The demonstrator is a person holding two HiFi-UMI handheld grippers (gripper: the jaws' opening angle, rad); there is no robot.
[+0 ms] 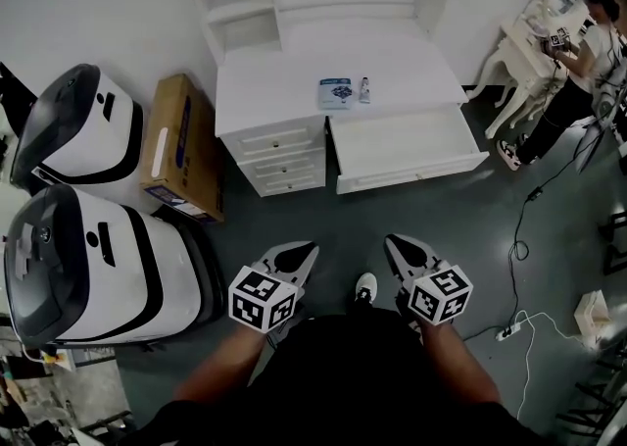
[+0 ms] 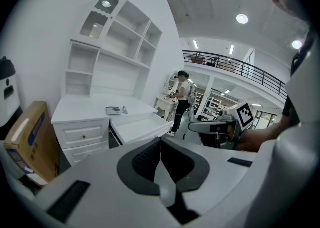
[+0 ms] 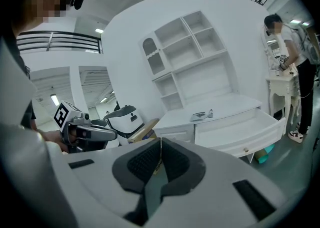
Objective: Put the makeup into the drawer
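On the white desk top [image 1: 284, 76] lie the makeup items: a flat blue-and-white case [image 1: 335, 92] and a small tube [image 1: 364, 90] beside it on the right. Below them the wide drawer [image 1: 407, 145] stands pulled open; I see nothing inside it. Both grippers hang well short of the desk, over the grey floor. My left gripper [image 1: 299, 253] and right gripper [image 1: 397, 243] are shut, with nothing between their pads. The left gripper view shows the case [image 2: 113, 109] and drawer [image 2: 140, 127] far ahead. The right gripper view shows the case [image 3: 198, 116], tube [image 3: 210, 114] and drawer [image 3: 240, 129].
Two big white-and-black machines [image 1: 73, 125] [image 1: 98, 268] and a cardboard box [image 1: 181, 145] stand left of the desk. A stack of small closed drawers [image 1: 279, 155] sits left of the open drawer. A person [image 1: 578, 52] works at another white table at far right. Cables [image 1: 519, 322] lie on the floor.
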